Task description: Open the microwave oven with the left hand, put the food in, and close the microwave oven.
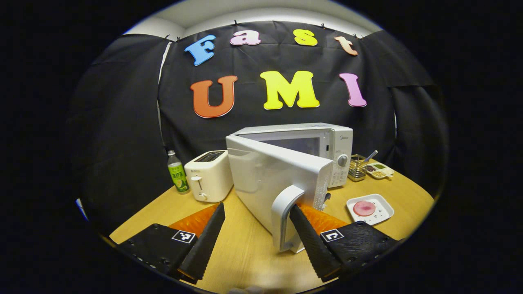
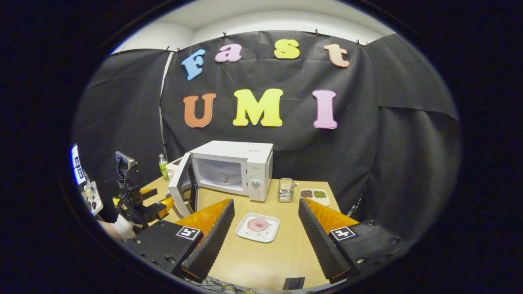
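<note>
Now microwave door (image 1: 278,179) ajar, handle (image 1: 284,216) upright, left gripper (image 1: 257,220) fingers spread.

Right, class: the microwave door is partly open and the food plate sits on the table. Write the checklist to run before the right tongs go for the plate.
1. Microwave door swung open: ok, though wider may help.
2. Left tongs at the door handle: ok, one finger lies against it; tongs open.
3. Right tongs open: ok.
4. Plate between the right tongs' fingers, ahead of them: ok, not yet touched.
5. Pink food on the plate: ok.
6. Oven cavity free of obstacles: cannot tell.
</note>
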Tool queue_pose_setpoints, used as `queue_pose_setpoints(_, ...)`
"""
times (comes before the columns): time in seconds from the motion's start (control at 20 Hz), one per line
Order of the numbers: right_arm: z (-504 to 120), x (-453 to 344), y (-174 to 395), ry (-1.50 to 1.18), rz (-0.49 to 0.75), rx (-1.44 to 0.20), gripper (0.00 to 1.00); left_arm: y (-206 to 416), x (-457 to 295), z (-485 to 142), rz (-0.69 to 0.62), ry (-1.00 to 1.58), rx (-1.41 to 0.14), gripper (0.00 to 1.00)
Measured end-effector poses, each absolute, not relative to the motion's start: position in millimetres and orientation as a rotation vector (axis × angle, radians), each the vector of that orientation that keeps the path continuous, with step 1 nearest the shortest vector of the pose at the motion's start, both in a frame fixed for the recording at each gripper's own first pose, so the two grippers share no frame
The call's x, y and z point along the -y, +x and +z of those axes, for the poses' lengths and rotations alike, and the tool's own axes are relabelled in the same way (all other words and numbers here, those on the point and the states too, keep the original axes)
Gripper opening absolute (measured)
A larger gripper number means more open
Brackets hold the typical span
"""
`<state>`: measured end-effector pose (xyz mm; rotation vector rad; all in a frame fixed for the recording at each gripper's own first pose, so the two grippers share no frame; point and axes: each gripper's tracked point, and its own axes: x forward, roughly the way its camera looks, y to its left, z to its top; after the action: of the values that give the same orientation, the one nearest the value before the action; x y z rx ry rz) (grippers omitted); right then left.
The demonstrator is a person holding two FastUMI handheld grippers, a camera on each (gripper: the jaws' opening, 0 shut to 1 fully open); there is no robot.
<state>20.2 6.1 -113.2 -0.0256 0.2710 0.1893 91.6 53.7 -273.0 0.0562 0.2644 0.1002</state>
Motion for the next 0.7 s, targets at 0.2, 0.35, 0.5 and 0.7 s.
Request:
queue_pose_setpoints(0.2, -134, 14, 17, -0.039, 0.249, -0.315, 1.00, 51, -116, -280, 0.259, 0.072, -0.312, 0.95)
queue_pose_setpoints(0.35, -149, 33, 23, -0.033, 0.265, -0.332, 1.00, 21, -147, -276, 0.354, 0.088, -0.339, 0.95)
queue_pose_setpoints(0.5, -175, 41, 35, 0.006, 0.260, -0.389, 1.00, -2, -148, -262, 0.364, 0.091, -0.323, 0.95)
queue_pose_setpoints(0.7, -231, 37, 66, 0.018, 0.230, -0.524, 0.88, -8, -131, -226, 0.321, 0.062, -0.273, 0.95)
